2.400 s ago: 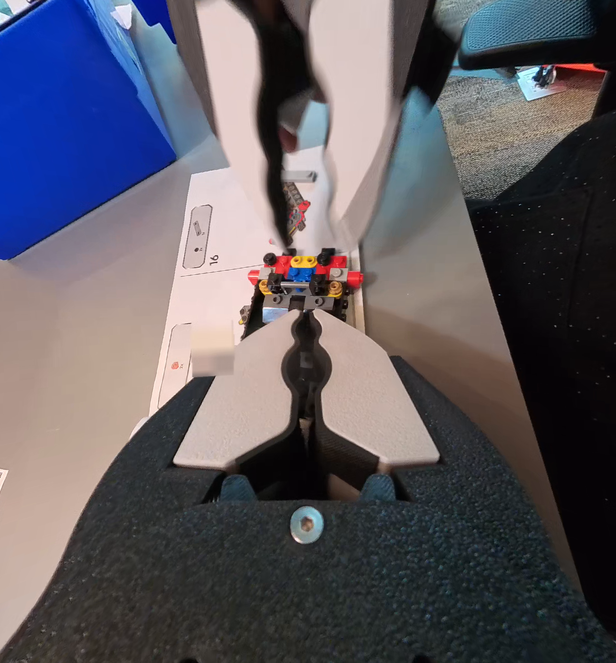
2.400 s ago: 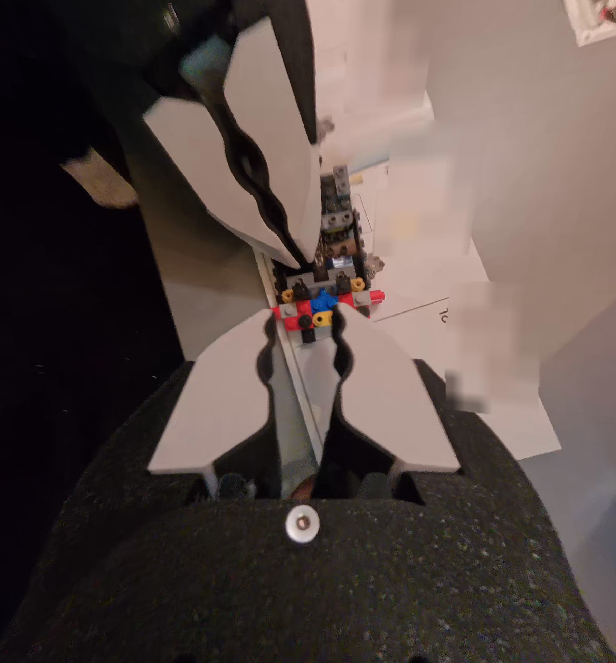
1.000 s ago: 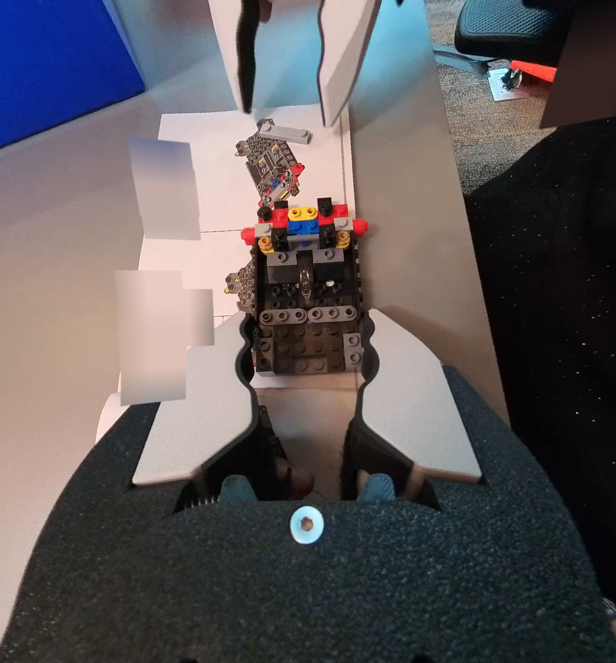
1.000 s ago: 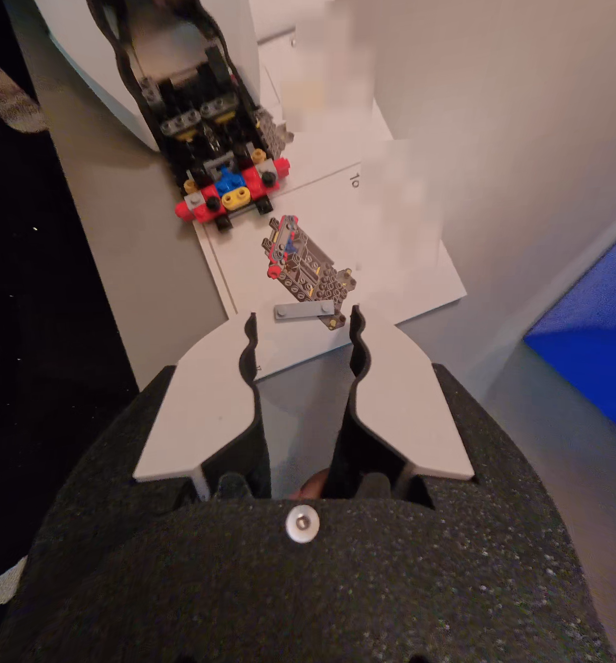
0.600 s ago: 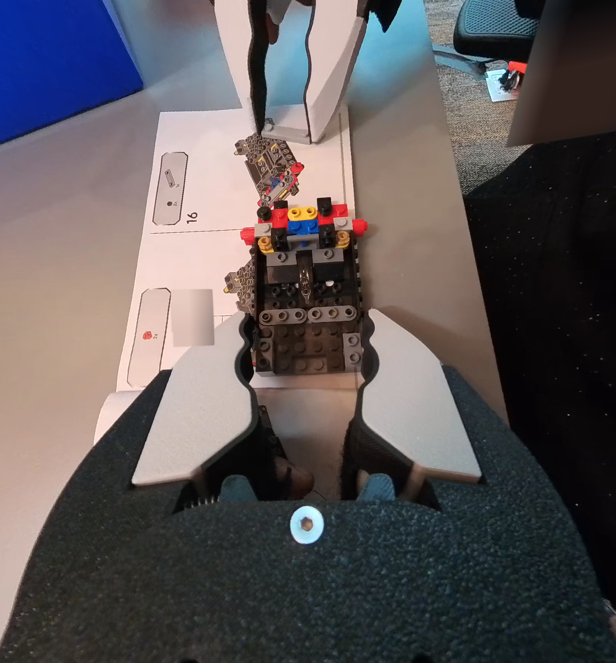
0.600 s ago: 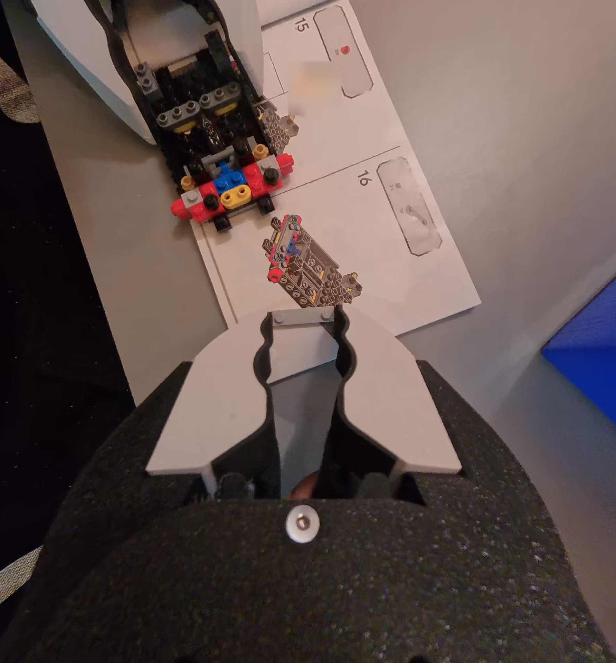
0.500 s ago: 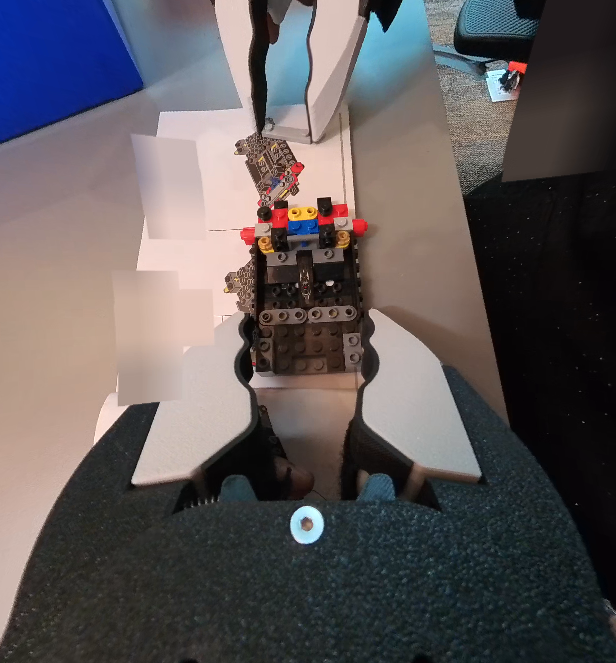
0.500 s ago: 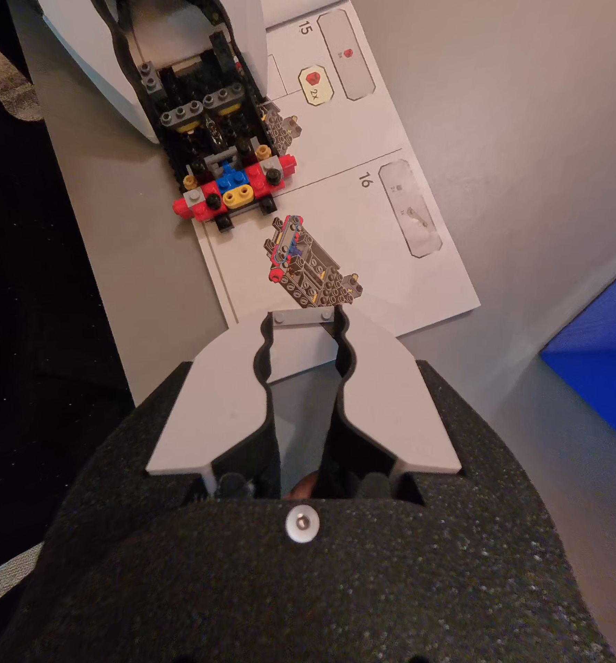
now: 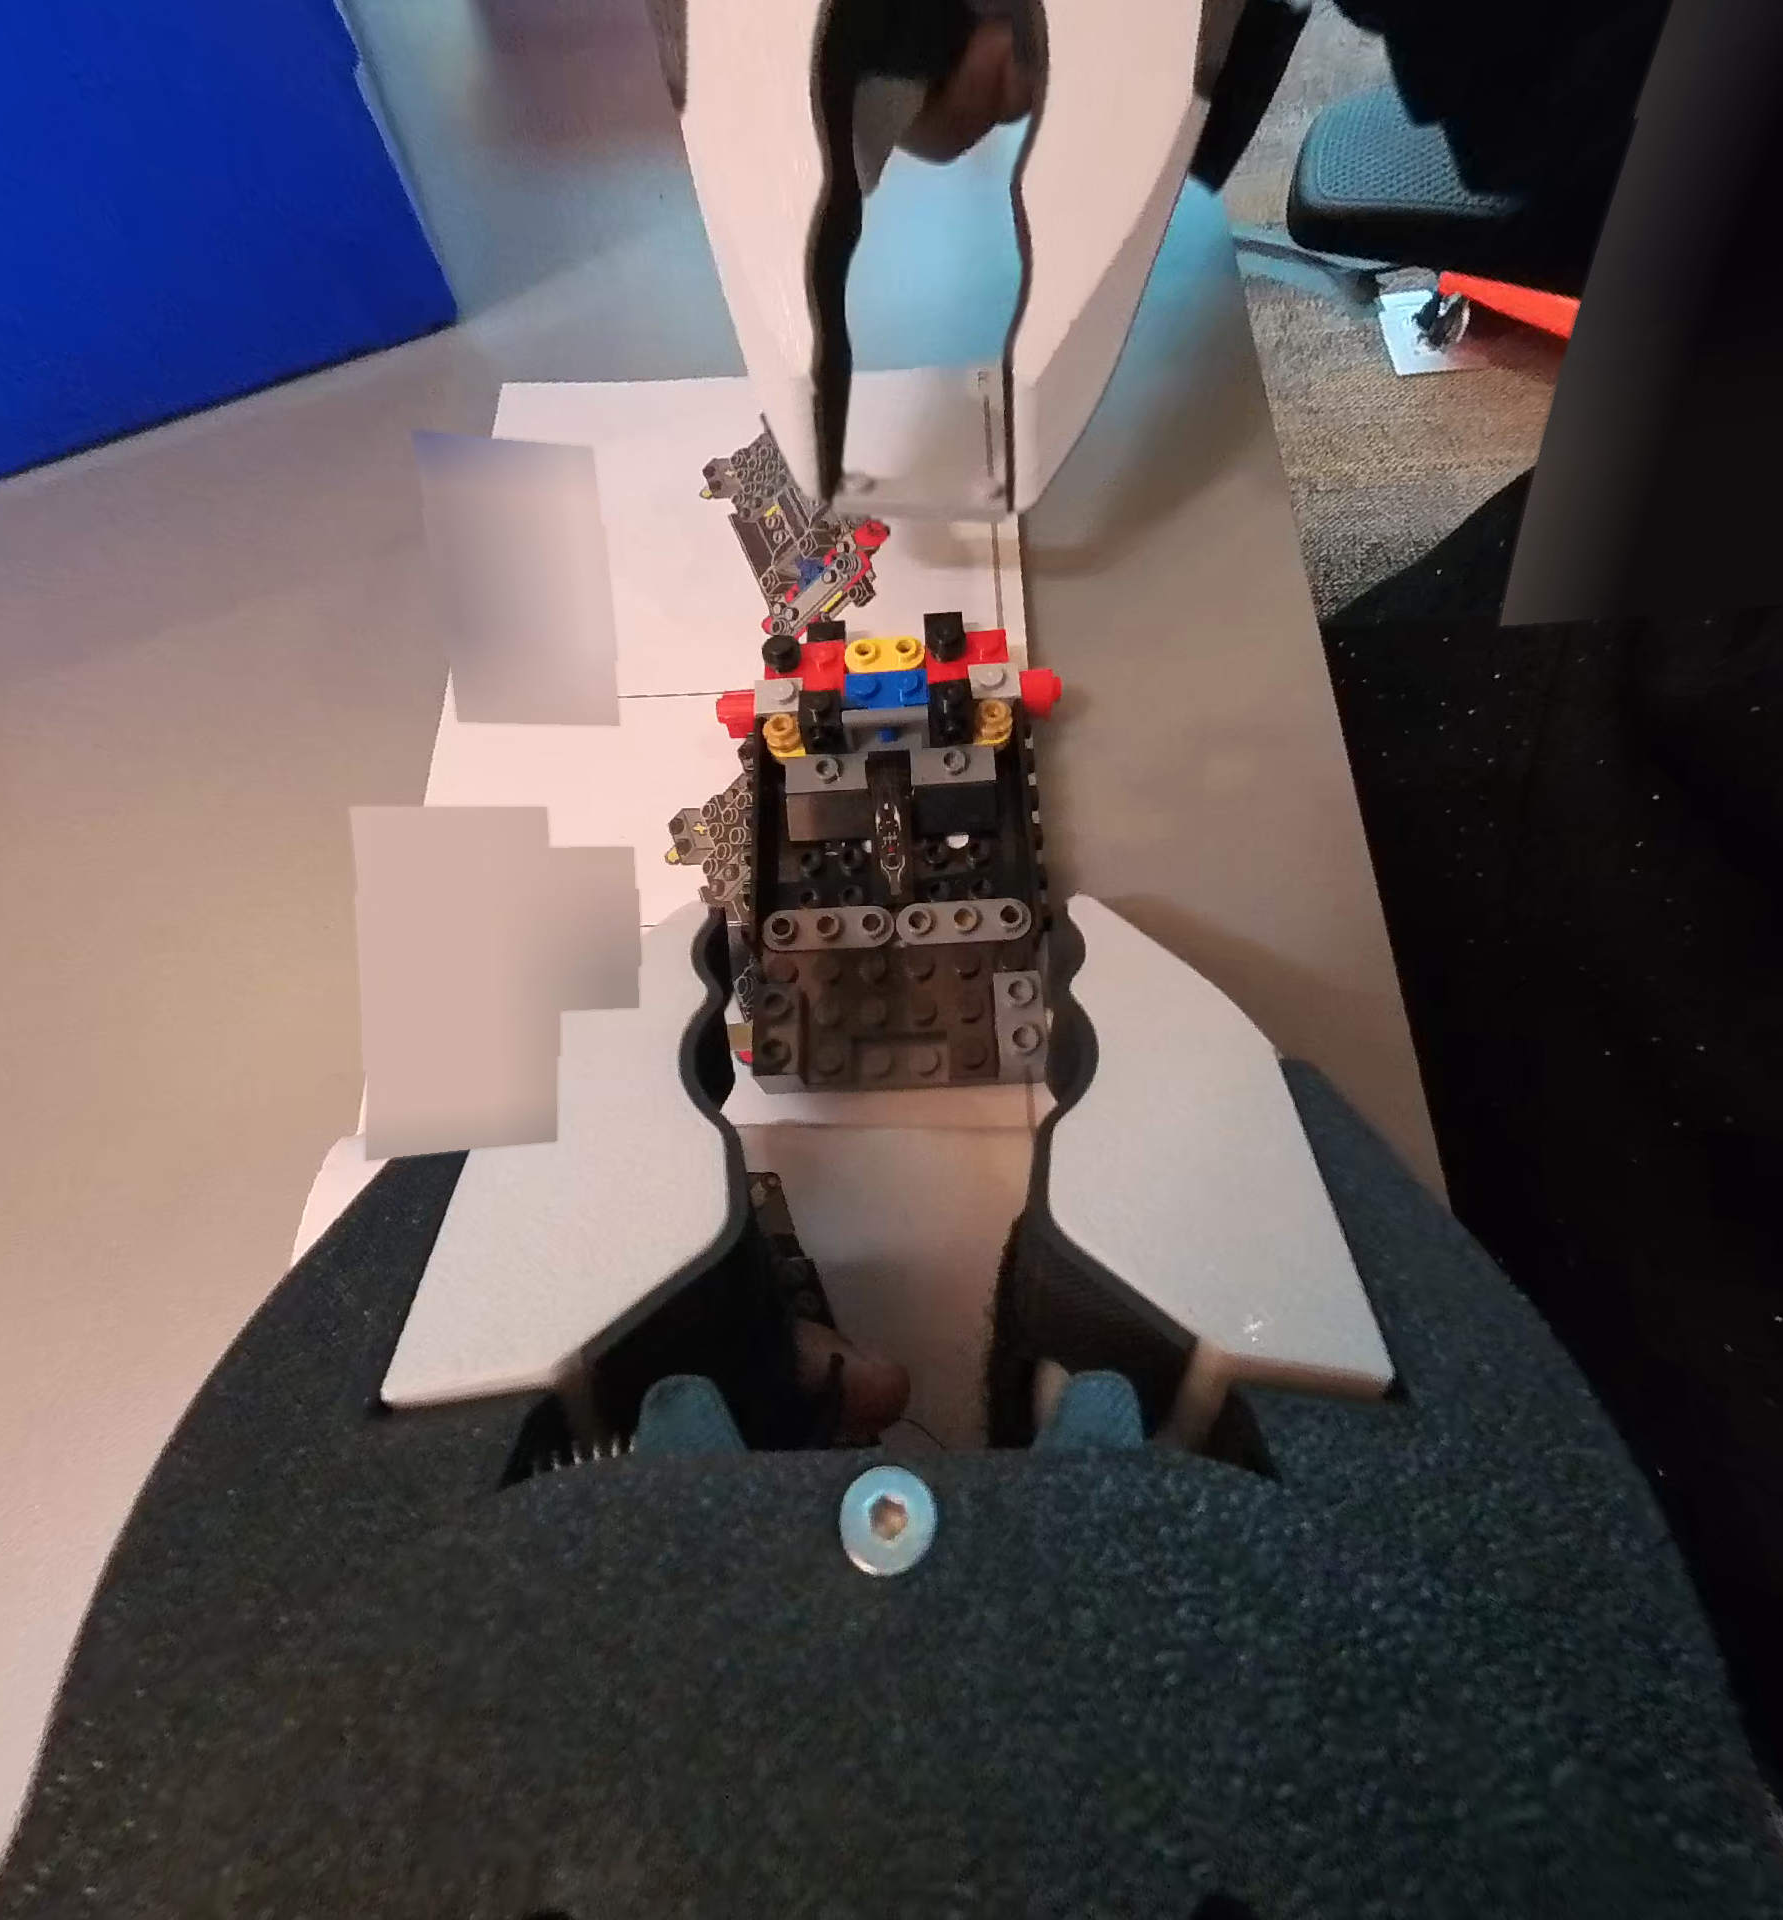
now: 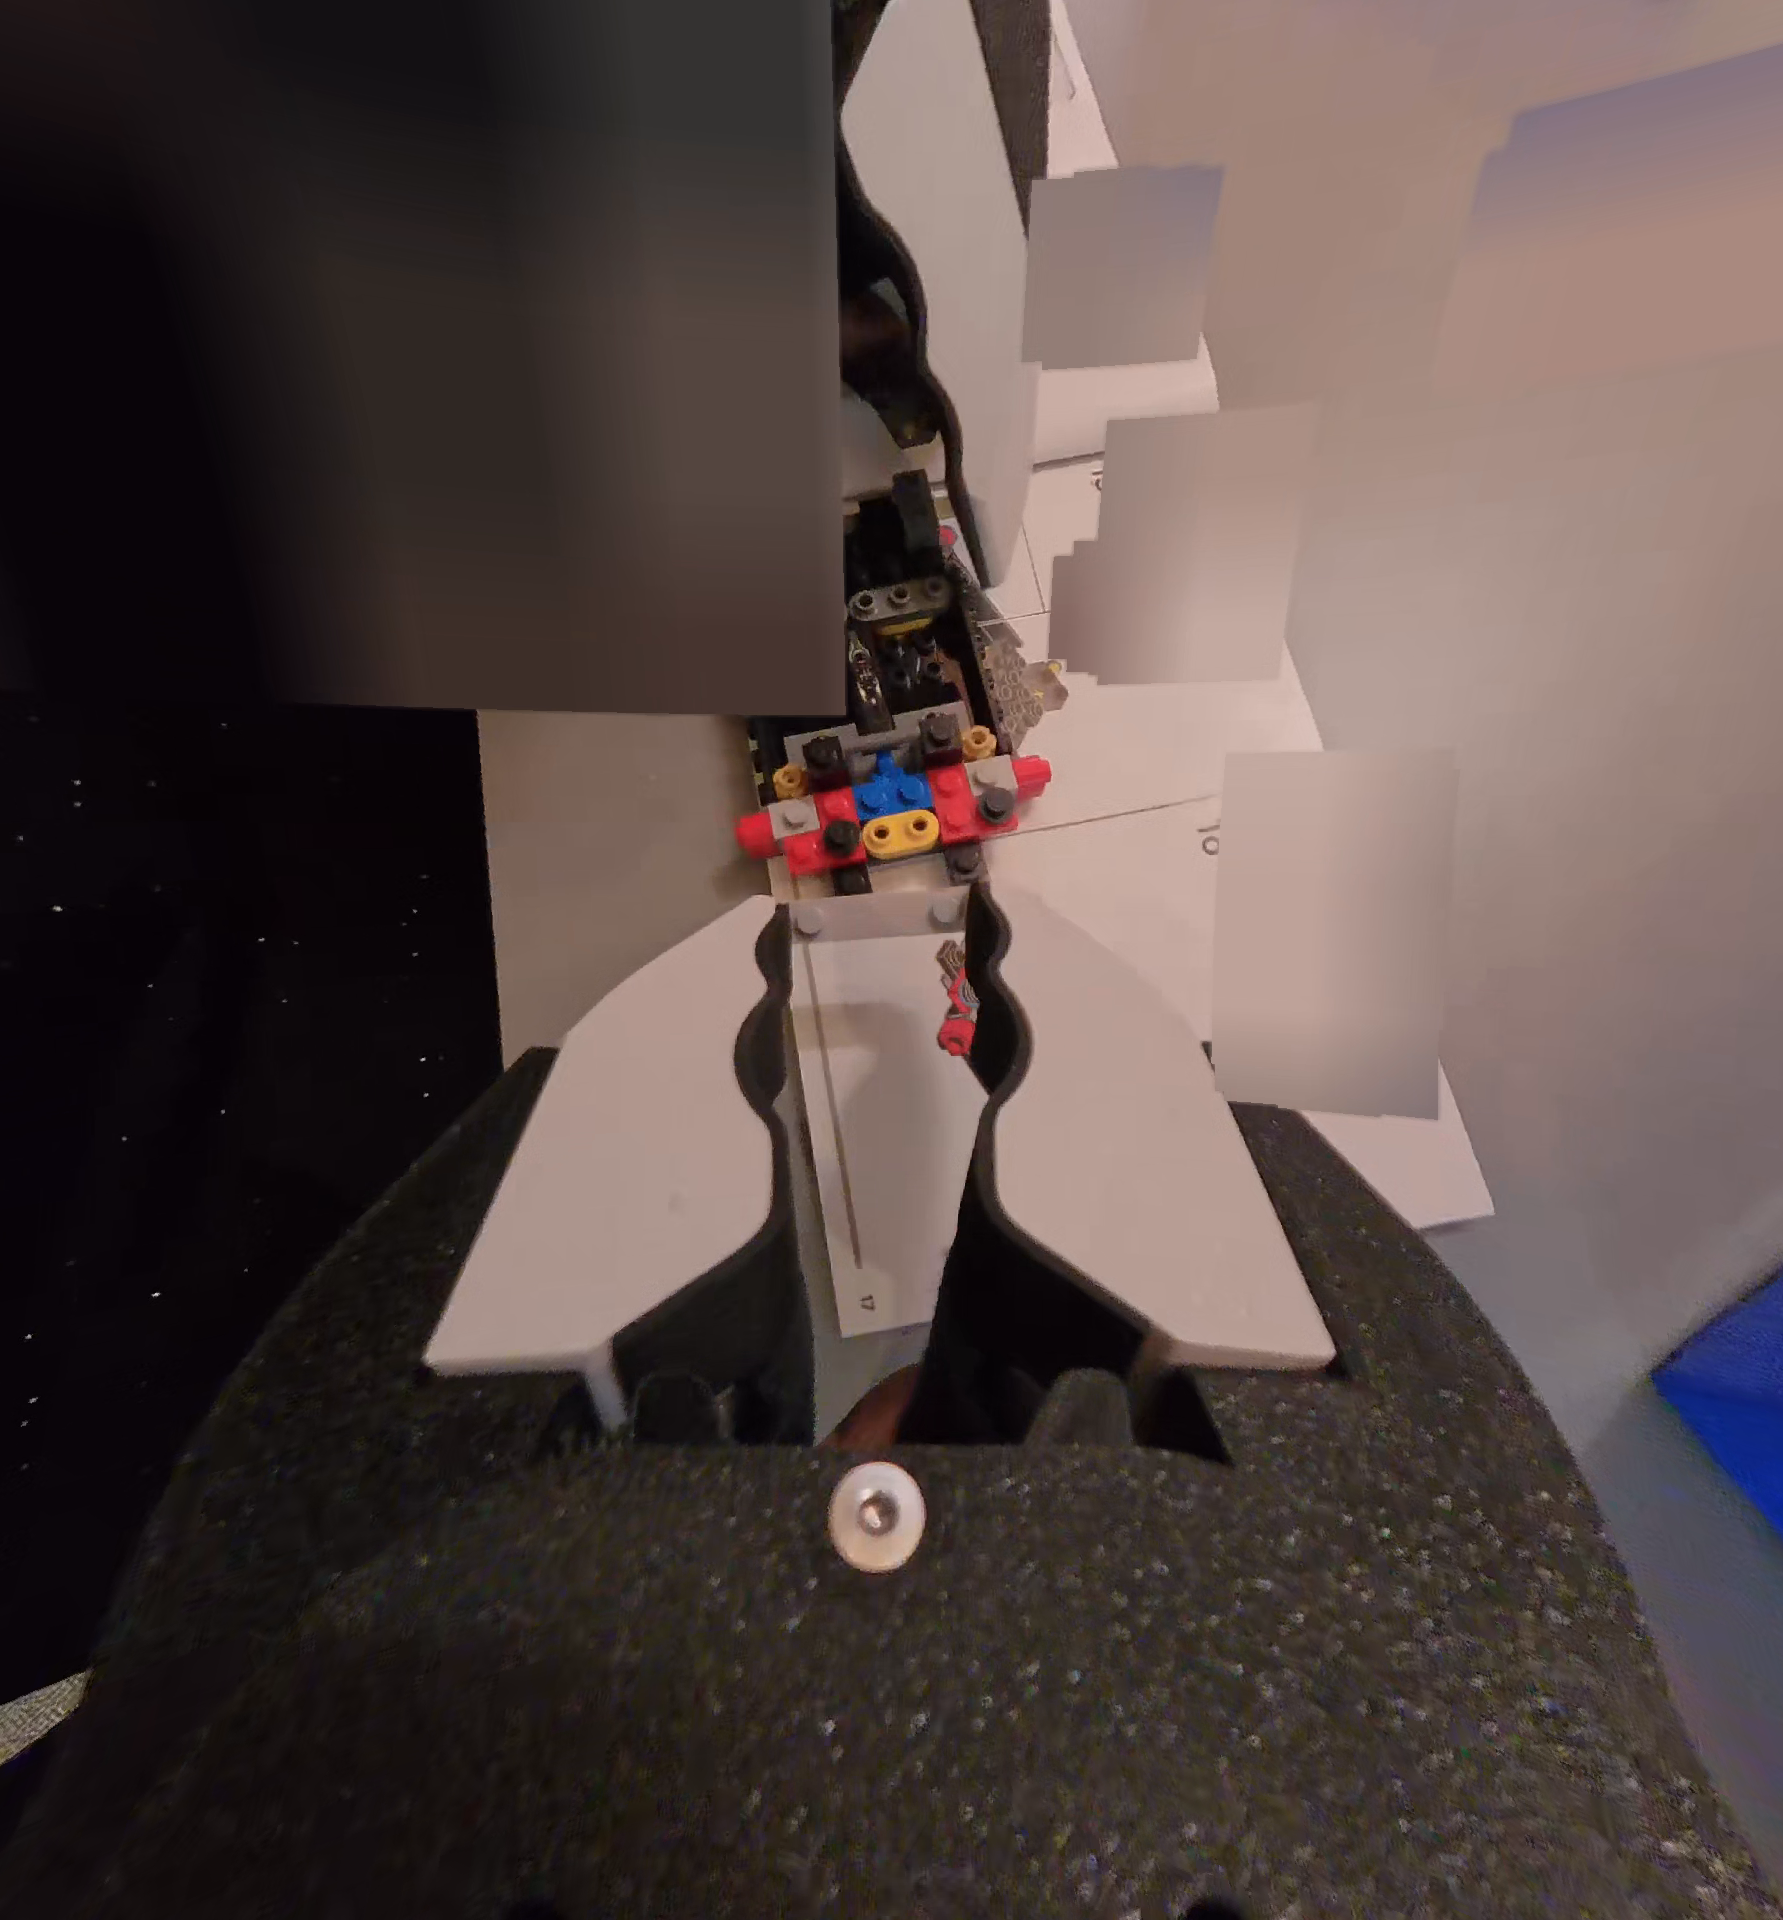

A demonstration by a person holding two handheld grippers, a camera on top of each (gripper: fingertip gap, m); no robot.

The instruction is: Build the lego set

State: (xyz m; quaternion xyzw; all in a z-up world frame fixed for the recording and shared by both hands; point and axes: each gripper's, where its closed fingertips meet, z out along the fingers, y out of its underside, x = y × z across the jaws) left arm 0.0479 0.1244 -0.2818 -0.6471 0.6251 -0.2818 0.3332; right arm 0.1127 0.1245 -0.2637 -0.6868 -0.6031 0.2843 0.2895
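Left gripper (image 9: 882,997) clamped on the back of the car (image 9: 892,883), one finger (image 9: 606,1122) on each side, touching. Sat on the booklet (image 9: 575,769), close to the table (image 9: 139,831) edge. Black at the back; red, blue and yellow bricks at the front.

Right gripper (image 10: 879,920) held a thin grey plate (image 10: 871,920) by its two ends, tips partly closed on it. Plate flat across the tips, studs up, raised just in front of the car's (image 10: 892,805) red nose. Could not tell whether plate and car touched. Seen from the left view, the plate (image 9: 918,499) hung between the right gripper's (image 9: 918,488) tips, above the page, a bit beyond the car.

Printed car pictures on the open page beside the car. Blue box (image 9: 139,208) far off on the table. Dark chair (image 9: 1386,177) on the carpet past the table edge.
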